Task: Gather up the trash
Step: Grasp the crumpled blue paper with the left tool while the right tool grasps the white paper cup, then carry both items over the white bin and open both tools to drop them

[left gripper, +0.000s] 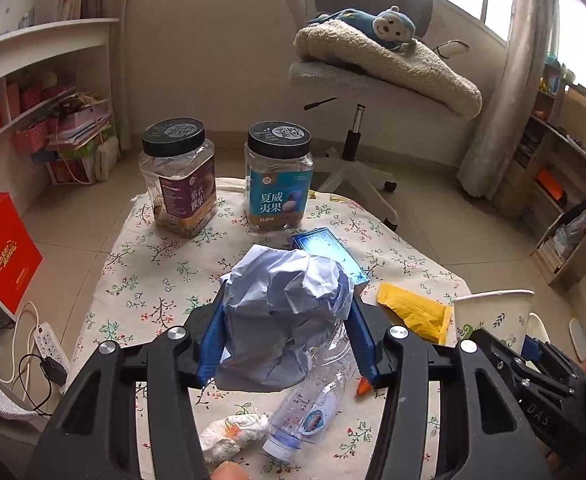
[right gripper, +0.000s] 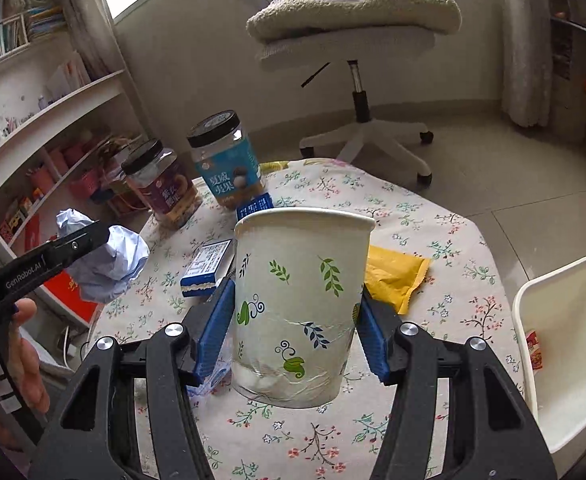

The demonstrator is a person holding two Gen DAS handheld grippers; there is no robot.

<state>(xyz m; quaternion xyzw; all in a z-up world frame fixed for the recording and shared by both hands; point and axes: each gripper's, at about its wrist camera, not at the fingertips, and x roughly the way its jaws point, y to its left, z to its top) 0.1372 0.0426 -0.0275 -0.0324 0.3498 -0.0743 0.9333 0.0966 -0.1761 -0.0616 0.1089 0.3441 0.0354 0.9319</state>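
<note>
My left gripper (left gripper: 287,326) is shut on a crumpled pale-blue paper ball (left gripper: 289,312) and holds it above the floral tablecloth (left gripper: 153,264); the ball also shows in the right wrist view (right gripper: 109,260). My right gripper (right gripper: 295,328) is shut on a white paper cup with leaf prints (right gripper: 299,304), held upright above the table; the cup also shows in the left wrist view (left gripper: 493,316). Under the paper ball lie a clear plastic bottle (left gripper: 313,408) and a crumpled white tissue (left gripper: 233,434). A yellow wrapper (left gripper: 413,314) and a blue box (left gripper: 329,252) lie on the cloth.
Two black-lidded snack jars (left gripper: 179,178) (left gripper: 279,176) stand at the table's far side. A white bin (right gripper: 569,344) with a red wrapper inside stands right of the table. A second small blue box (right gripper: 207,268) lies on the cloth. A swivel chair (left gripper: 373,80) stands beyond; shelves line the left.
</note>
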